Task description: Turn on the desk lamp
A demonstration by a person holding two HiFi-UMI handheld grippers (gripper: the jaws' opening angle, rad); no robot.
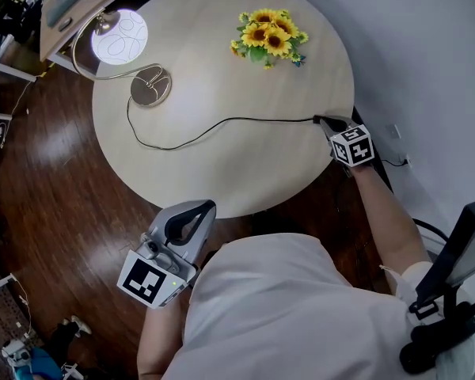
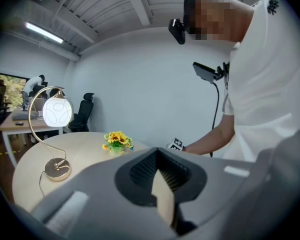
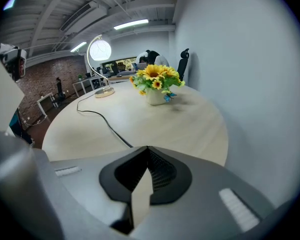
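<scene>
Desk lamp [image 1: 119, 36] stands at far-left edge of round light-wood surface [image 1: 237, 165], globe shade lit, thin curved stem down to a round gold base [image 1: 150, 85]. Black cord [image 1: 214, 125] runs from the base, loops toward the person, then crosses the surface to the right edge. Sunflower bunch [image 1: 267, 38] in a small pot sits at the far side, well apart from the lamp.

Right claw [image 1: 323, 121] is at the right rim of the surface, tips pointing along the cord toward the lamp. Right gripper view: jaws together, tips meeting; cord [image 3: 102, 121] runs right up under the tip [image 3: 147, 148]. Can't tell if the cord is pinched or just beside it.

Left claw [image 1: 204, 208] is held off the surface at the near edge, over dark wood floor [image 1: 55, 180], close to the person's torso, white shirt [image 1: 293, 307]. Left gripper view: jaws closed, nothing between them; tip [image 2: 157, 150] aims across the surface, with lamp [image 2: 56, 111] at left and sunflowers [image 2: 116, 140] in the middle.
</scene>
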